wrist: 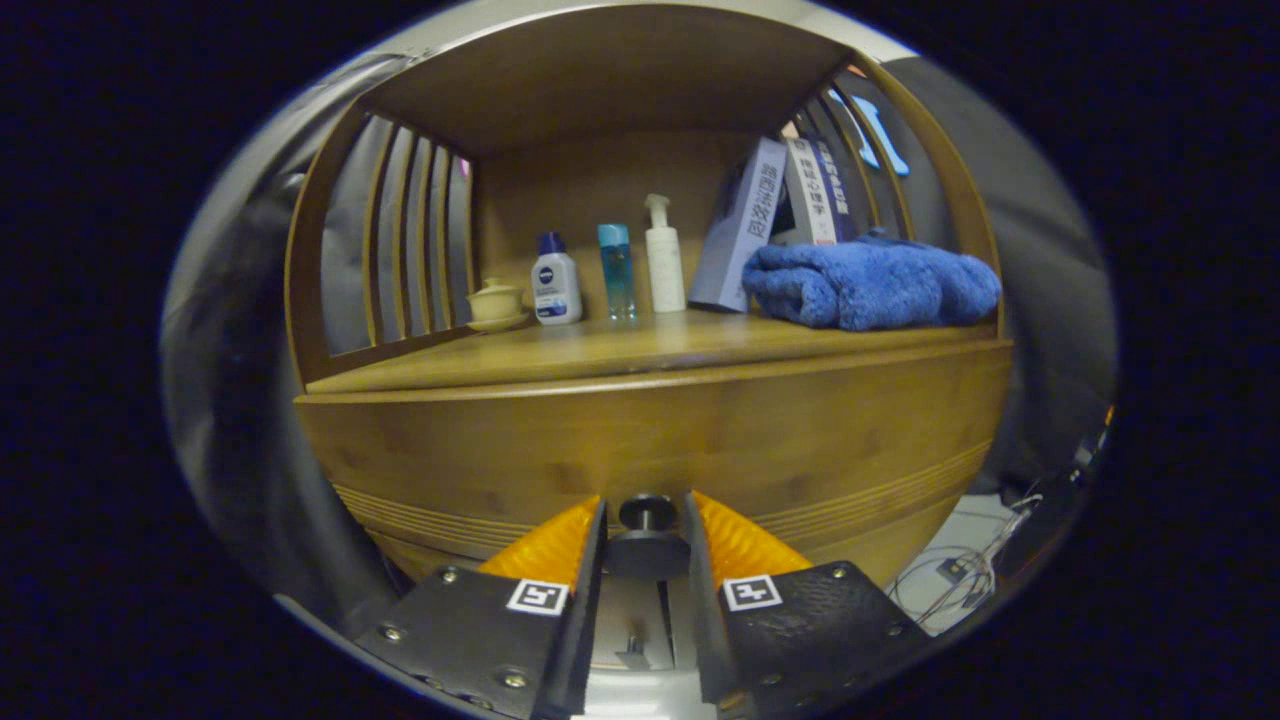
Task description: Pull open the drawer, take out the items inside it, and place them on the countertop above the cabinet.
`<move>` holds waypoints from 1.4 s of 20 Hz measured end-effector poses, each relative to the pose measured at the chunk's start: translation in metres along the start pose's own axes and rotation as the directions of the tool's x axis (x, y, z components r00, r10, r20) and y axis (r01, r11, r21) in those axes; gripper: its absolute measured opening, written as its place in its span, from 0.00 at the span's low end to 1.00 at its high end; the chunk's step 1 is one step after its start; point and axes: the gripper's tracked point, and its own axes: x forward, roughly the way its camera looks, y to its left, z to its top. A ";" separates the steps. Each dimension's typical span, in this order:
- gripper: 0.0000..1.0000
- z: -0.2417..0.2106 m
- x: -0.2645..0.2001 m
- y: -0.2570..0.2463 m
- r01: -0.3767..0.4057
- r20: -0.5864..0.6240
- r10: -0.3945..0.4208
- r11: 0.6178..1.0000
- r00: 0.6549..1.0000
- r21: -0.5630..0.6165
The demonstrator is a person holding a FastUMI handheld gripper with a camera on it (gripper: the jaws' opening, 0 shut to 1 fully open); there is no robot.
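A wooden cabinet has a wide drawer front (650, 430) just under its countertop (620, 350), and the front looks flush with the cabinet. A dark round knob (647, 548) sticks out of the drawer front. My gripper (646, 498) has one finger on each side of that knob, and both fingers press against its sides. The inside of the drawer is hidden.
On the countertop stand a small lidded cup (496, 302), a white bottle with a blue cap (555, 282), a slim blue bottle (616, 268), a white pump bottle (664, 258), leaning boxes (745, 225) and a folded blue towel (870, 285). Cables (960, 575) lie on the floor to the right.
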 end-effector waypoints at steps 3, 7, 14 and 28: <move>0.42 -0.005 -0.001 0.001 -0.001 -0.011 0.001 1.000 1.000 0.024; 0.34 -0.007 -0.004 0.003 -0.009 0.007 0.009 0.999 1.000 -0.049; 0.32 -0.016 -0.043 0.001 0.003 0.012 -0.003 0.999 1.000 -0.052; 0.32 -0.041 -0.150 -0.004 0.013 0.011 -0.013 0.997 1.000 -0.071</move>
